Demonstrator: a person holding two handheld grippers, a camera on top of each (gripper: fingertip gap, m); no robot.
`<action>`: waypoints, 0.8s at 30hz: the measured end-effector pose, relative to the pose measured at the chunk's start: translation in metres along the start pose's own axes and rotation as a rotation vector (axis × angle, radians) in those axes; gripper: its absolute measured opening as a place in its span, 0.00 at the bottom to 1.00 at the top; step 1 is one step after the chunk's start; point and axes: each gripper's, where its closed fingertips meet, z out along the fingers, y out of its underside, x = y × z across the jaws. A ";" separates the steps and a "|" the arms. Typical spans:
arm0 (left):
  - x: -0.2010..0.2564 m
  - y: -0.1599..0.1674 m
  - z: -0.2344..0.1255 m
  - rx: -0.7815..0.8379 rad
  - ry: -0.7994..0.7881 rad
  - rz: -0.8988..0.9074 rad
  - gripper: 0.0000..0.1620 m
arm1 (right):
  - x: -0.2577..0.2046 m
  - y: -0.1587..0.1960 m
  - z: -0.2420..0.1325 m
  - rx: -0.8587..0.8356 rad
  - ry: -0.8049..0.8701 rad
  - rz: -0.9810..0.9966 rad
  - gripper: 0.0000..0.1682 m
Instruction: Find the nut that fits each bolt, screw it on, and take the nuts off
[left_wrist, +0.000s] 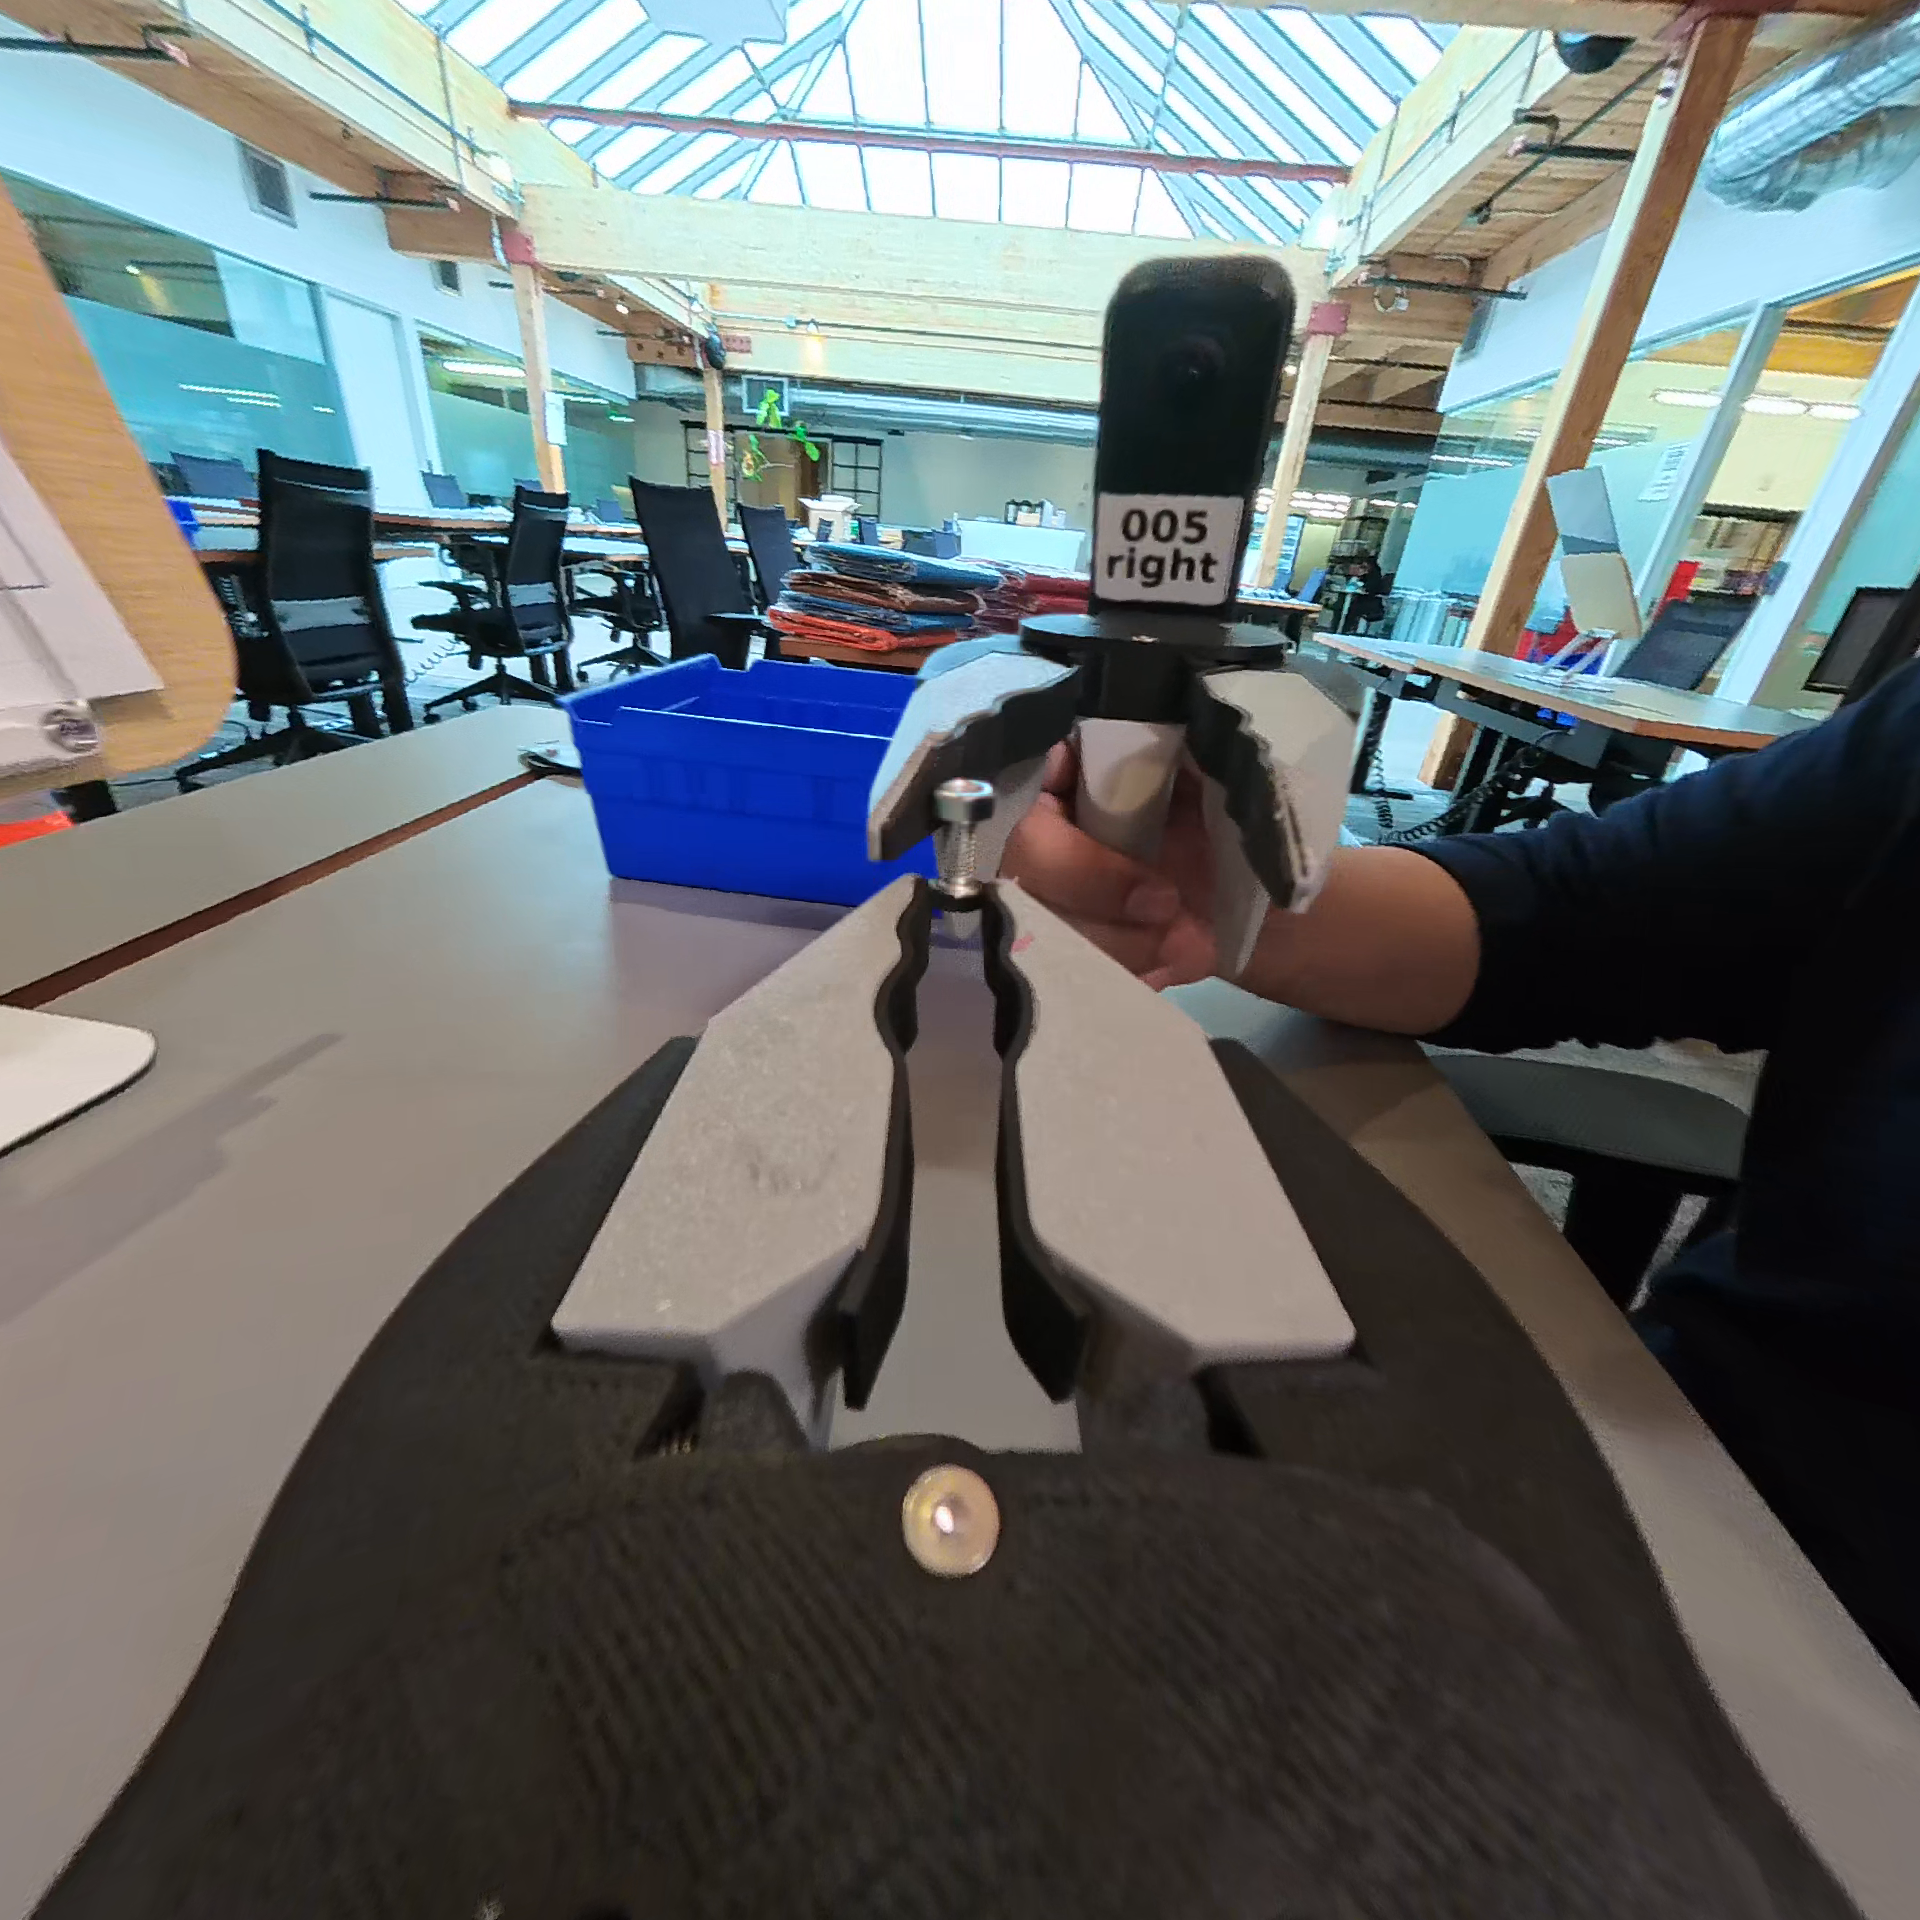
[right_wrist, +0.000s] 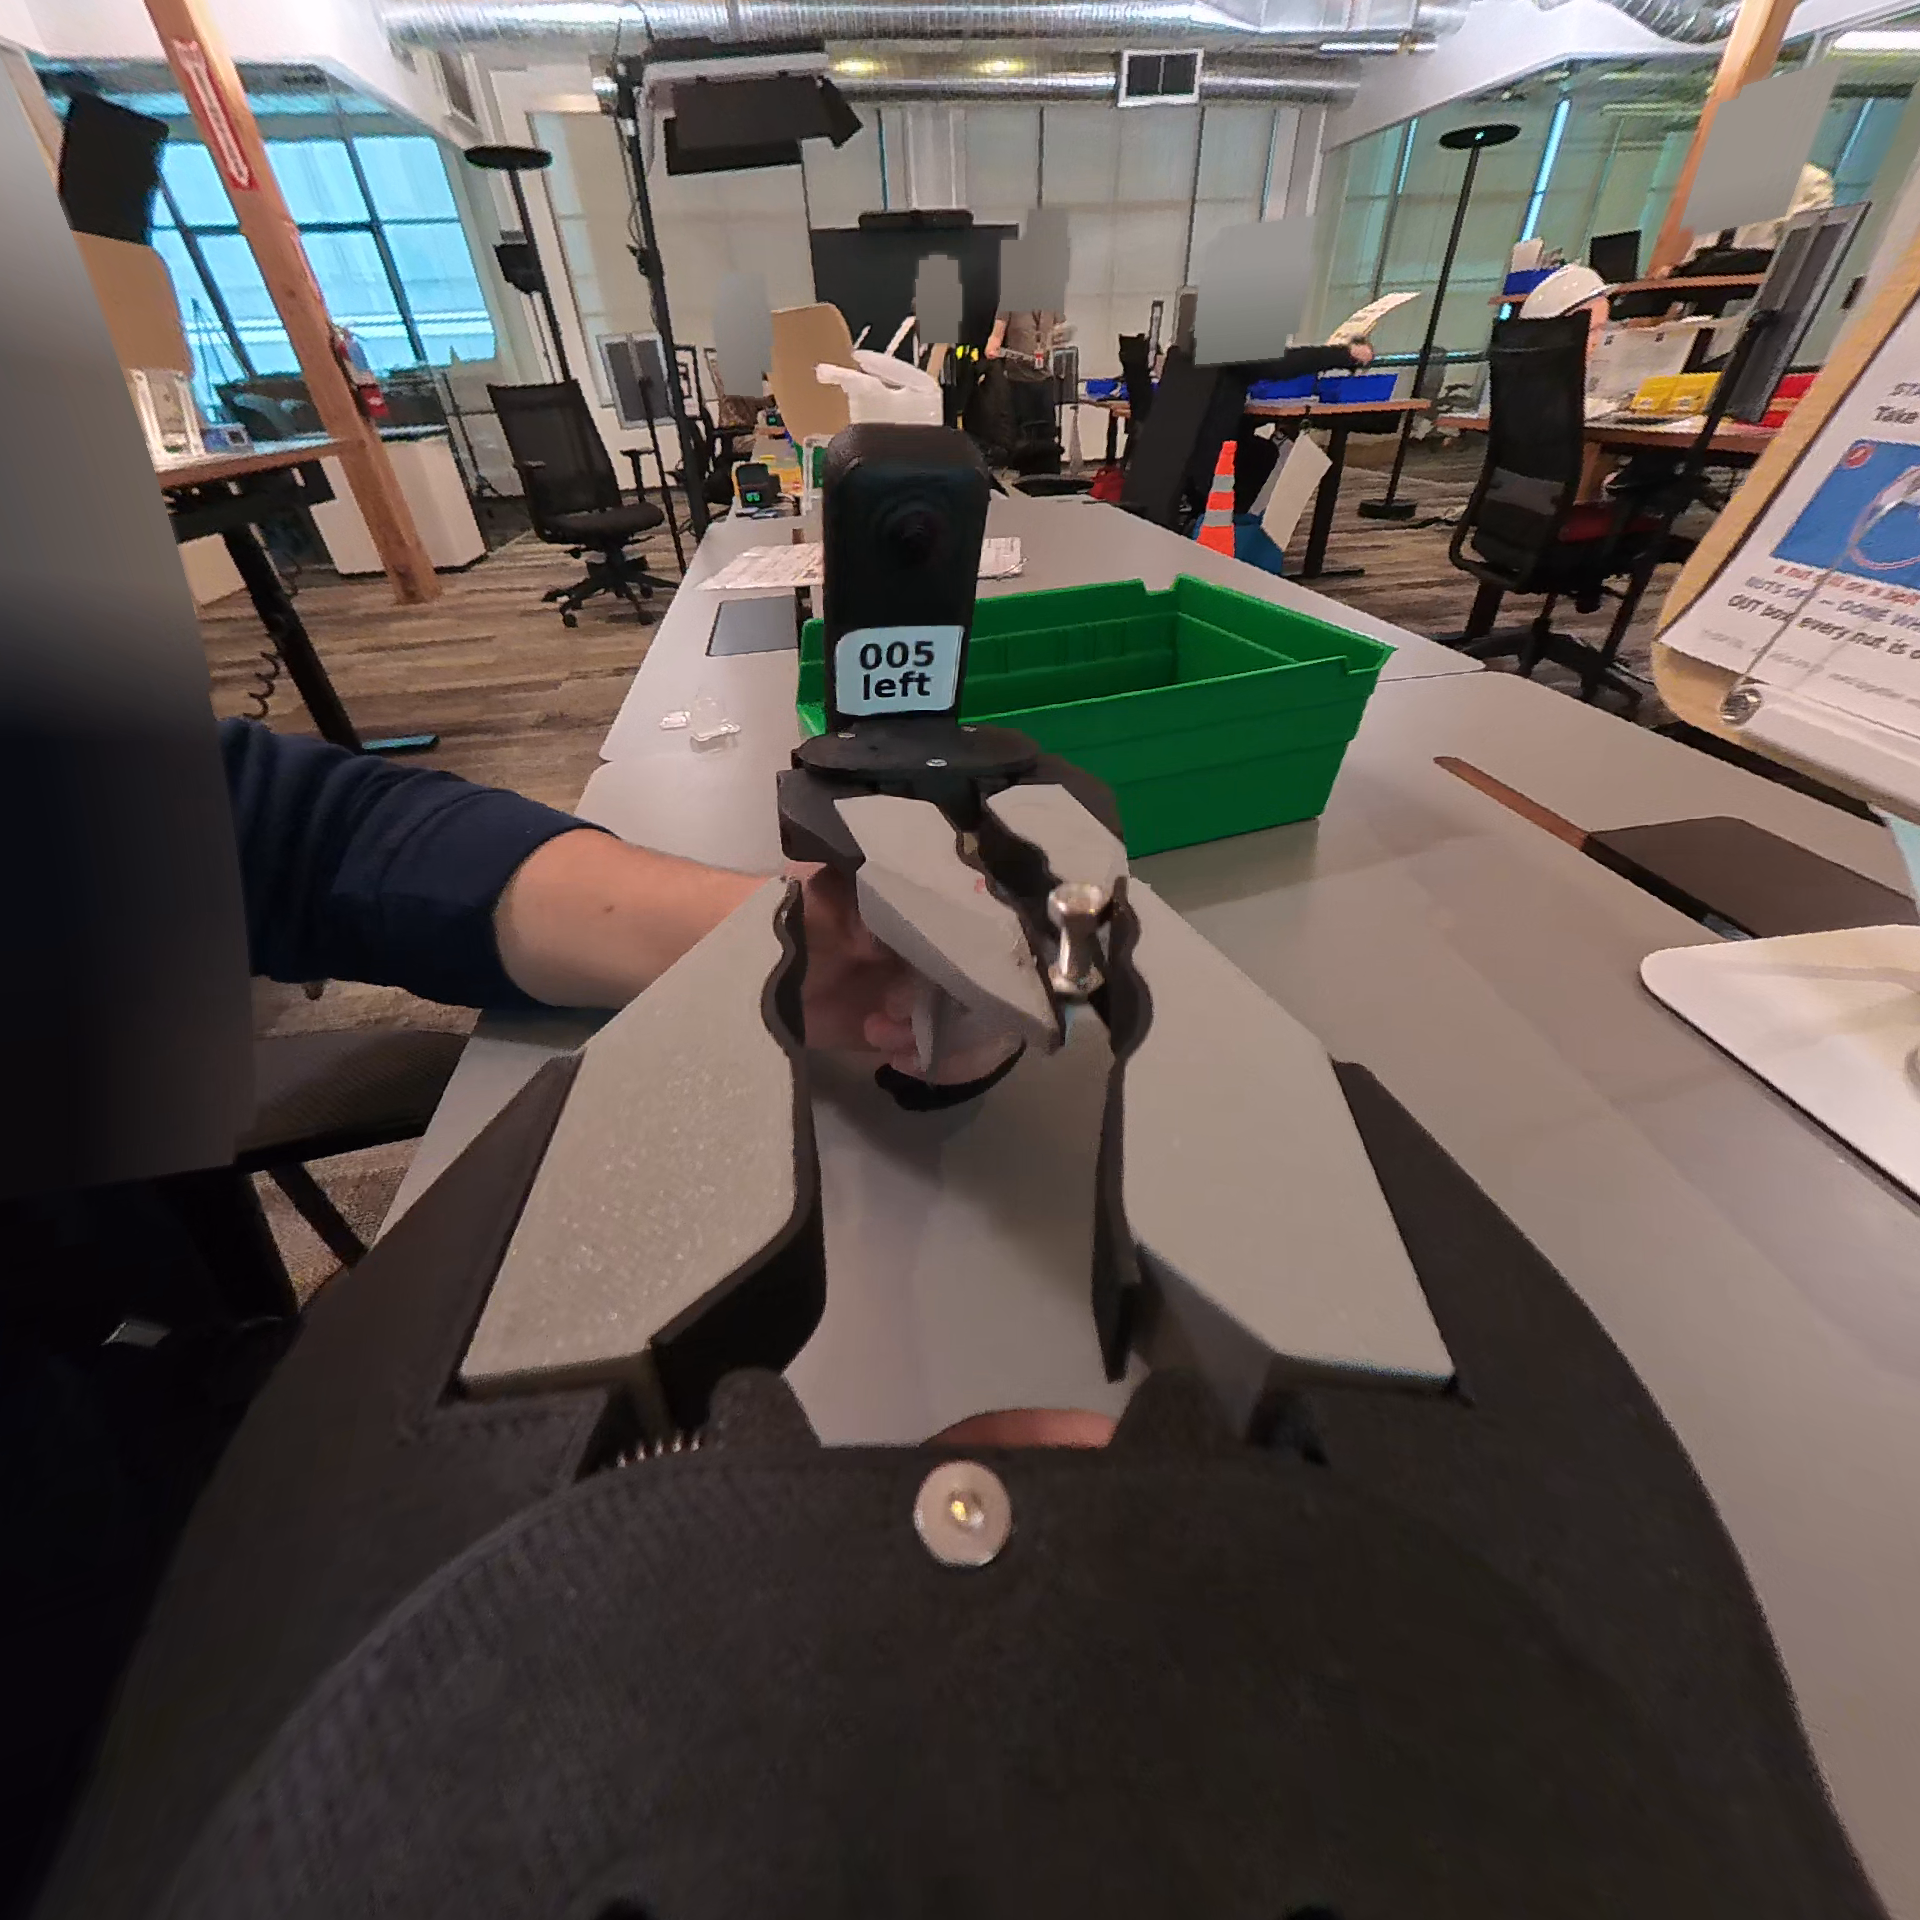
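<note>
Your left hand-held gripper (left_wrist: 958, 902) pinches the nut end of a small steel socket-head bolt (left_wrist: 962, 837); the right hand-held gripper (right_wrist: 951, 971) gapes wide, empty. Light, rigid and slick, I judge: take the head.

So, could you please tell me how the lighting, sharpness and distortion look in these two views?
Left wrist view: bright skylight, even light, the bolt sharp at the left gripper, the right gripper slightly soft, straight beams bowed by the wide lens. Right wrist view: dark vignette on the left edge, green bin clear, soft table shadows.
</note>
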 end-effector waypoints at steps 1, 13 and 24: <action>-0.003 -0.001 -0.002 0.006 -0.012 -0.006 0.04 | 0.002 -0.001 -0.002 0.007 0.004 0.009 0.33; -0.001 0.006 0.005 -0.017 0.001 -0.048 0.04 | 0.010 0.000 -0.002 0.010 0.026 0.038 0.30; -0.027 0.006 -0.008 -0.019 -0.099 -0.089 0.04 | 0.021 -0.002 -0.010 0.022 0.068 0.063 0.32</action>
